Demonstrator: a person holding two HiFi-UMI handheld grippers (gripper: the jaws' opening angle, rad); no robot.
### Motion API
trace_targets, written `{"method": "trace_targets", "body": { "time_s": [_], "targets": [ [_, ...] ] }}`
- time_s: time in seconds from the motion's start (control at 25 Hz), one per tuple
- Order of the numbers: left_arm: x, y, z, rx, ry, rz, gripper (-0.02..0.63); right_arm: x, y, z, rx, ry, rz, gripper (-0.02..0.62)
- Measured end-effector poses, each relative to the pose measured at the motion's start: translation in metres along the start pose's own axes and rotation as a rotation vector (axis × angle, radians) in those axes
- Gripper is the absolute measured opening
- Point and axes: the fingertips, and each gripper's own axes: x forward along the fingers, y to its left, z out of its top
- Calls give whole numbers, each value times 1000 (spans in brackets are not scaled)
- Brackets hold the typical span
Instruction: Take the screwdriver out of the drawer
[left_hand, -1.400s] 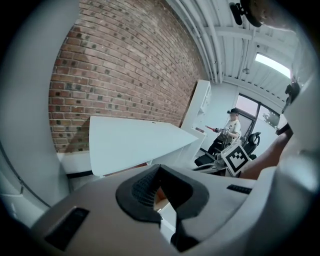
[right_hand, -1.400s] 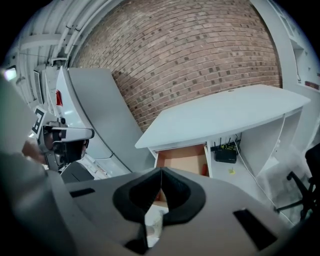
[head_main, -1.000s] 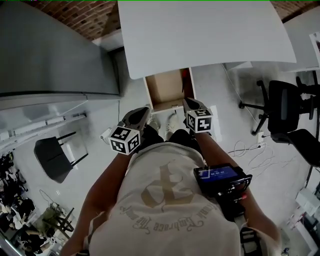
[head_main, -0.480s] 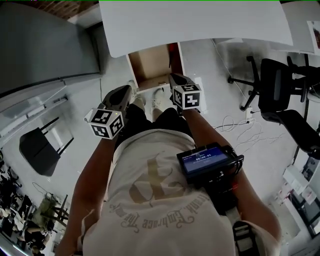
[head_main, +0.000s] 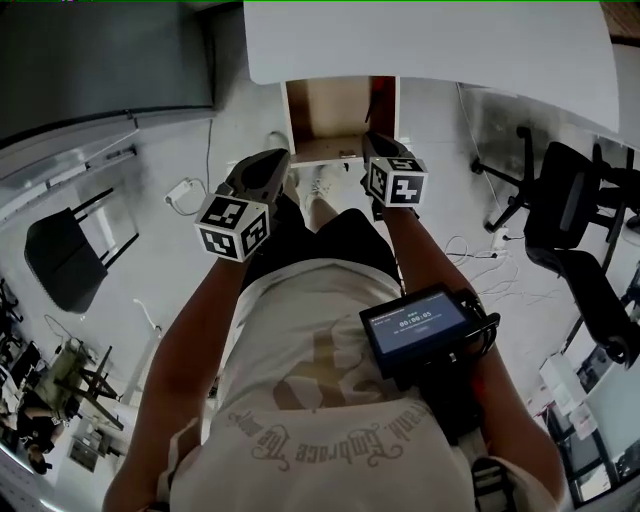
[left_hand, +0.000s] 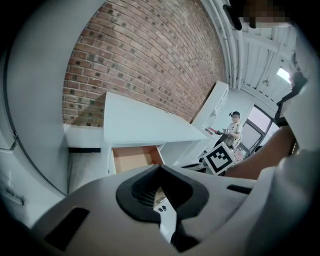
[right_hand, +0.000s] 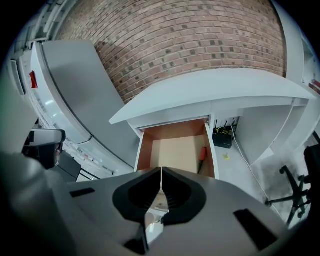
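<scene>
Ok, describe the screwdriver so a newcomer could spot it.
Under the white desk by the brick wall, a wooden drawer stands pulled open. The screwdriver lies along its right wall: red handle, dark shaft, the only thing showing inside.

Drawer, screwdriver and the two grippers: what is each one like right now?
drawer: pulled open under the desk.
screwdriver: lying inside the drawer by its right wall, not touched.
left gripper: jaws together, nothing held.
right gripper: jaws together, nothing held.
</scene>
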Motion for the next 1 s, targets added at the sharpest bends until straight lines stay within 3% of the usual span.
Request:
{"method": "trace_targets", "body": {
  "time_s": [0.44,1.0],
  "targets": [
    [4,-16,-7,-35,-11,-4,20,2,-18,-7,16,25,-37,25],
    [13,-35,-43,-40,38,-42,20,12,-42,-19,27,46,-87,25]
  ]
}}
